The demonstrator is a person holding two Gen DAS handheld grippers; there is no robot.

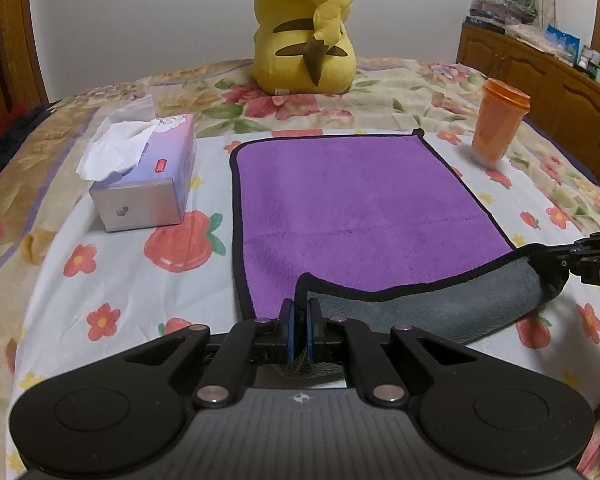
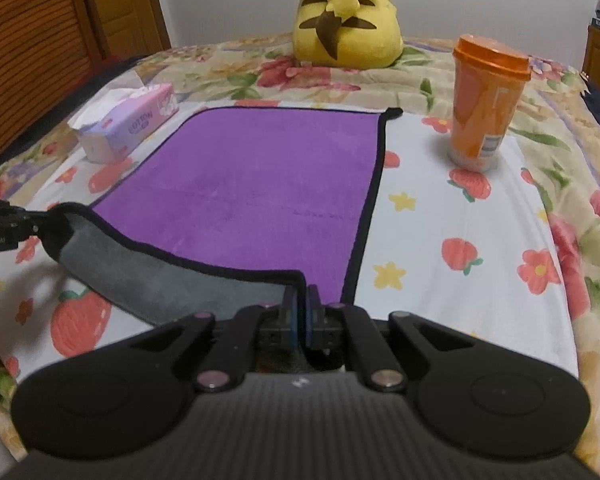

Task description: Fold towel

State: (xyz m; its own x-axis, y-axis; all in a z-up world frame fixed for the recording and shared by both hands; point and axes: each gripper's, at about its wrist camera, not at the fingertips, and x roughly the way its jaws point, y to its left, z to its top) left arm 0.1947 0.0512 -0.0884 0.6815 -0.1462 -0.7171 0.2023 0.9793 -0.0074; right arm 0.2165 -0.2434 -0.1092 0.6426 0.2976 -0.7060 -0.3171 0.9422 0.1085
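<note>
A purple towel with black trim and a grey underside lies flat on the bed; it also shows in the right wrist view. Its near edge is lifted and turned over, grey side up. My left gripper is shut on the towel's near left corner. My right gripper is shut on the near right corner. Each gripper shows at the side of the other's view, the right one and the left one, with the lifted edge sagging between them.
A tissue box sits left of the towel. An orange lidded cup stands to its right. A yellow plush toy sits behind it. The floral bedspread surrounds the towel. A wooden cabinet stands far right.
</note>
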